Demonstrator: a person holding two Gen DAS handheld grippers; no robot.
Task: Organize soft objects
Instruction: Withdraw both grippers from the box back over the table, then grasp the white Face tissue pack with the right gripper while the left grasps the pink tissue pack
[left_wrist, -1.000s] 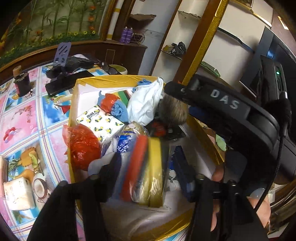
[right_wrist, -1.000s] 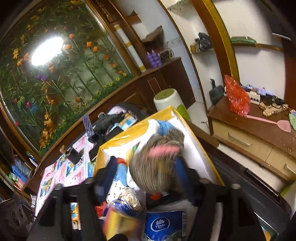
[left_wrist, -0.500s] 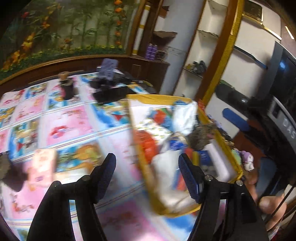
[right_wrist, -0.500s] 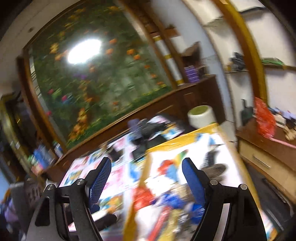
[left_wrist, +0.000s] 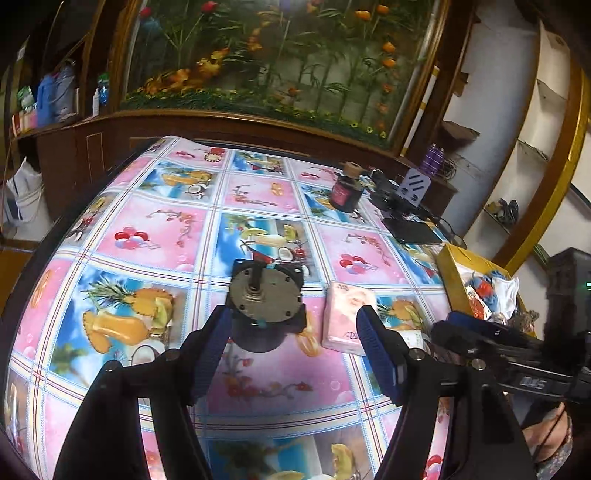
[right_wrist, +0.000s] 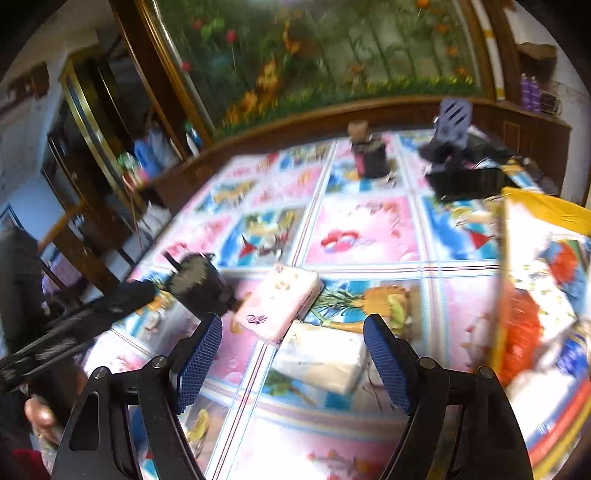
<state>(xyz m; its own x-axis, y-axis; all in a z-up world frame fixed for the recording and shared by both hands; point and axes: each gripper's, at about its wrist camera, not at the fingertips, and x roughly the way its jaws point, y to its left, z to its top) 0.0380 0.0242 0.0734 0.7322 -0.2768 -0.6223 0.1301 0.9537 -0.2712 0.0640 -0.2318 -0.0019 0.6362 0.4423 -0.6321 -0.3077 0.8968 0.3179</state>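
- Both claws are swung off the box (right_wrist: 546, 295) and out over the table.
- Left claw (left_wrist: 291, 354): open, empty, motor (left_wrist: 266, 306) ahead.
- Right claw (right_wrist: 291, 365): just widened, empty, white pack (right_wrist: 321, 358) between its jaws, likely next.

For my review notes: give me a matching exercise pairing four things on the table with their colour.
Things:
1. tissue pack
2. motor
3. box
4. jar

Colours:
A. yellow
B. dark red
C. pink
D. grey face, black body

Pairs: 1-C, 2-D, 3-A, 4-B
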